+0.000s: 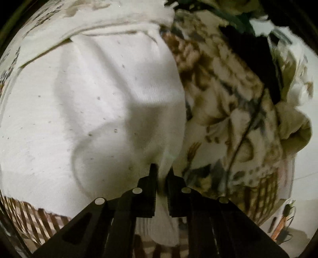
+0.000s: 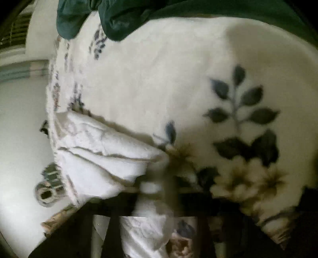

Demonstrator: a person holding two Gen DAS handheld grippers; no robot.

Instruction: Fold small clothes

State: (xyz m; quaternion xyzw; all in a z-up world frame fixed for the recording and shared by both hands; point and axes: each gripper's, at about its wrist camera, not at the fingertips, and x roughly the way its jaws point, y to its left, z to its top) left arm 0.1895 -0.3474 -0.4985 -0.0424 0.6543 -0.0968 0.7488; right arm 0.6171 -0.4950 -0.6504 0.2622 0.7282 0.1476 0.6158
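Note:
A white garment (image 1: 89, 109) fills the left and middle of the left wrist view, creased and spread over a floral cover (image 1: 228, 119). My left gripper (image 1: 162, 172) points steeply down at the bottom centre, shut on a pinched fold at the garment's right edge. In the blurred right wrist view the white garment (image 2: 99, 150) shows as a bunched, seamed edge at the left centre. A strip of it runs down between the dark fingers of my right gripper (image 2: 155, 188), which looks shut on it. The fingertips themselves are smeared by motion.
The cover (image 2: 198, 79) bears blue leaves and cream flowers. A dark green cloth (image 2: 119, 17) lies along its far side, seen dark (image 1: 258, 49) from the left. A brown striped cloth (image 1: 29, 214) sits near left. A small round metal object (image 2: 46, 193) lies on a pale surface.

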